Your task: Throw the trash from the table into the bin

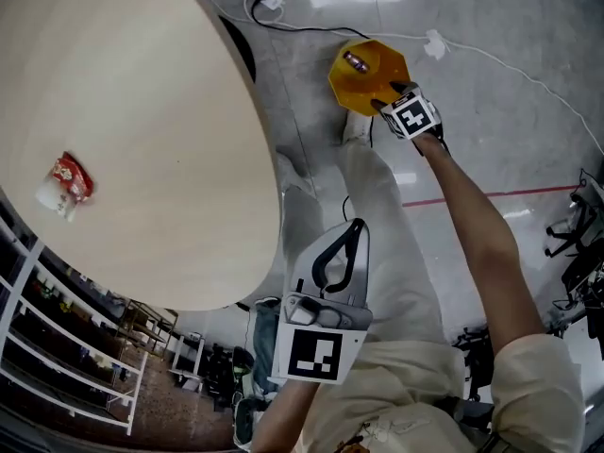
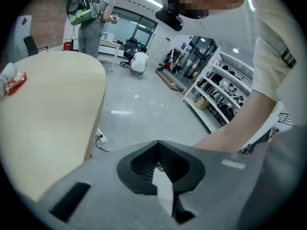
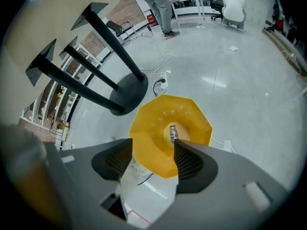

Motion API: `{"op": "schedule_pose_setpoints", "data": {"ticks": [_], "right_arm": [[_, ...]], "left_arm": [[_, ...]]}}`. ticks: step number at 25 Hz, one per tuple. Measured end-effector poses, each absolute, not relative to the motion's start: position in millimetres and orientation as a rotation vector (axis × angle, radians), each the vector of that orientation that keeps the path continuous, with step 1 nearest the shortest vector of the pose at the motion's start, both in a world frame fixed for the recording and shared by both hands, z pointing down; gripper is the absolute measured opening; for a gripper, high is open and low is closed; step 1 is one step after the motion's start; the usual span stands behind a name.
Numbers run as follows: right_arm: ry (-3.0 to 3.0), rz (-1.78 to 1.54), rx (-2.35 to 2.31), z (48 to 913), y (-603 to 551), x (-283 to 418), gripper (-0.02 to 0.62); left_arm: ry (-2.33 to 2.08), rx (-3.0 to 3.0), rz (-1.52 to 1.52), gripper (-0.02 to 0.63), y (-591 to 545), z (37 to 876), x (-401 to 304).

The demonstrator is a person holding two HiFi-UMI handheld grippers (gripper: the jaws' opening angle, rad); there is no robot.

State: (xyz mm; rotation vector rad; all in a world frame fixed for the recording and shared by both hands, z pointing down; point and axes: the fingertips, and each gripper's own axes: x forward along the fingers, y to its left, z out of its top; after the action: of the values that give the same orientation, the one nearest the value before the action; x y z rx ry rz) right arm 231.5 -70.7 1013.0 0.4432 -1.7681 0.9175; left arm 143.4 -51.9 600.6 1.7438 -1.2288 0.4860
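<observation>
With right tongs (image 3: 152,159) released over the yellow octagonal bin (image 3: 158,123) and left tongs (image 2: 158,164) clenched empty, the crumpled red-and-white wrapper (image 1: 68,179), far left on the beige tabletop (image 1: 151,111), wanted a centred pinch.

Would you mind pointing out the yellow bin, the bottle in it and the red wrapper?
yellow bin (image 3: 151,133): right gripper view, on its inner wall.
bottle (image 3: 173,132): right gripper view, on its body.
red wrapper (image 1: 73,176): head view, on its red part.

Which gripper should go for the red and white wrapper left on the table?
Left. The left gripper sits by the table edge, nearer the wrapper, though its jaws are shut. The right gripper hangs open over the yellow bin.
</observation>
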Motion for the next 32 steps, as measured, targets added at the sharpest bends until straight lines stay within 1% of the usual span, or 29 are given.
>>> {"op": "schedule_pose_setpoints", "data": {"ticks": [6,8,10,12,13,15,17,20,23,32], "right_arm": [[-1.819,0.869,0.397,937,-41,231,0.284],[-1.827,0.911,0.447,905,-29,234,0.270],[-1.864,0.886,0.468,869,-25,228,0.226],[-1.925,0.769,0.457,831,-27,218,0.167],[-1.958,0.720,0.456,810,-29,211,0.142],[-2.028,0.665,0.487,769,-41,197,0.112],[-2.104,0.647,0.556,724,-55,183,0.062],[-2.211,0.650,0.636,656,-66,162,0.028],[-2.302,0.617,0.663,599,-70,148,0.005],[-2.532,0.568,0.783,436,-57,88,0.005]], "left_arm": [[-1.320,1.861,0.444,0.003,-60,541,139],[-1.334,1.905,0.434,0.003,-60,515,138],[-1.294,2.004,0.493,0.003,-56,494,137],[-1.236,2.114,0.574,0.003,-49,476,136],[-1.240,2.139,0.566,0.003,-47,466,134],[-1.286,2.157,0.506,0.003,-44,449,131],[-1.317,2.172,0.472,0.003,-39,434,126],[-1.330,2.167,0.469,0.003,-22,416,115],[-1.349,2.146,0.482,0.003,-5,401,106],[-1.489,2.156,0.350,0.003,44,347,49]]}}
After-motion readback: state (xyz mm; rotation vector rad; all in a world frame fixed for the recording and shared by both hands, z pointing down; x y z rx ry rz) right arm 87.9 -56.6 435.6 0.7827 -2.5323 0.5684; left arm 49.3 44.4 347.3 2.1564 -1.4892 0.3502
